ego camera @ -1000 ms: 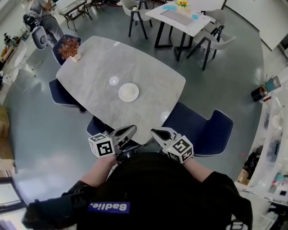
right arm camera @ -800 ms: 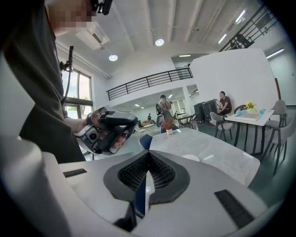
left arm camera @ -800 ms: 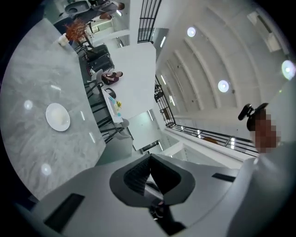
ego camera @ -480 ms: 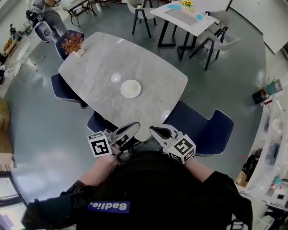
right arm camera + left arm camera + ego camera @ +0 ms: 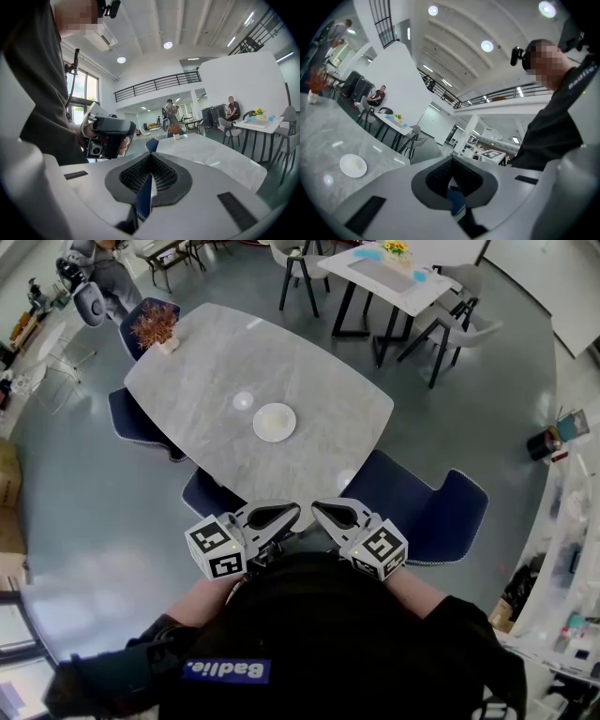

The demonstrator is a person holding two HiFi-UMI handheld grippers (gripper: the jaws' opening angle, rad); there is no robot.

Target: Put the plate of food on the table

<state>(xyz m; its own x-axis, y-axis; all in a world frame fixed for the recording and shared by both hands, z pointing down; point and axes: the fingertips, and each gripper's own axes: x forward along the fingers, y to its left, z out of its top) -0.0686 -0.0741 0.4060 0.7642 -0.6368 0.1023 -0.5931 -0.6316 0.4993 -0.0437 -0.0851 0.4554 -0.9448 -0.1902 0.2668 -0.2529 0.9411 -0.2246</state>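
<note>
Clenched on nothing at the left gripper (image 5: 292, 514), pads pressed together. Likewise clenched and empty at the right gripper (image 5: 319, 510), tip turned toward the left one, both close in front of the person's dark top. Just beyond, near the closest edge of the grey counter (image 5: 187, 381), with blue chairs (image 5: 417, 507) drawn up beside it. Resting mid-counter, well apart from both: the white plate (image 5: 274, 422), pale at its middle. At the far corner, a potted plant (image 5: 153, 329).
</note>
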